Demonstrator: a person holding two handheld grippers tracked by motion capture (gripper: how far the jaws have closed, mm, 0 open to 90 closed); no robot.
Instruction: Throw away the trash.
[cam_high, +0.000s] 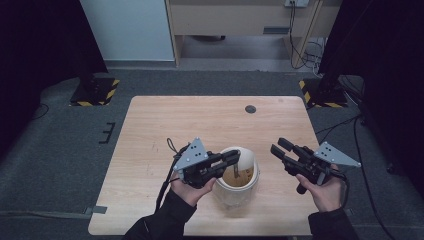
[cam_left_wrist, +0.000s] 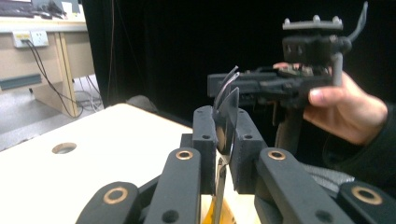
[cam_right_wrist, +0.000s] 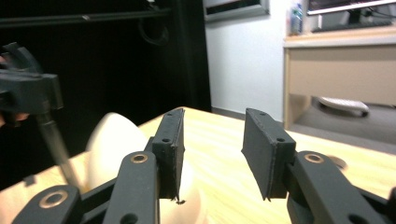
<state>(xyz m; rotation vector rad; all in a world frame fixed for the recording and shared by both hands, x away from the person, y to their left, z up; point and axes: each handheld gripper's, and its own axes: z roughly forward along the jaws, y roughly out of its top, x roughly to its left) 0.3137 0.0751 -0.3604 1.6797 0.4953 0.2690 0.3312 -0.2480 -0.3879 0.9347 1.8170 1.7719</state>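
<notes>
A: Report left gripper (cam_high: 234, 157) status.
B: Held over the rim of a cream-white jar (cam_high: 239, 194). Jaws clamped together on a thin metal utensil (cam_left_wrist: 227, 116), probably a spoon; seen edge-on, so exact type cannot be told. Handle running down into the jar.

A: Locate the jar.
B: Standing upright on the desk (cam_high: 150, 130), near the front edge, slightly right of centre. Mouth open; brownish interior visible from above.

A: Report right gripper (cam_high: 279, 148) status.
B: Jaws apart, nothing between them. Raised above the desk, just right of the jar, not touching it. Pointed toward the far left corner.

A: Confirm from the gripper views.
B: Right gripper view: wide gap between both pads (cam_right_wrist: 264, 149), jar blurred at left. Left gripper view: right gripper and the hand (cam_left_wrist: 348, 109) holding it beyond the clamped utensil.

A: List other desk features.
B: Round cable hole (cam_high: 250, 109) near the far edge.
</notes>
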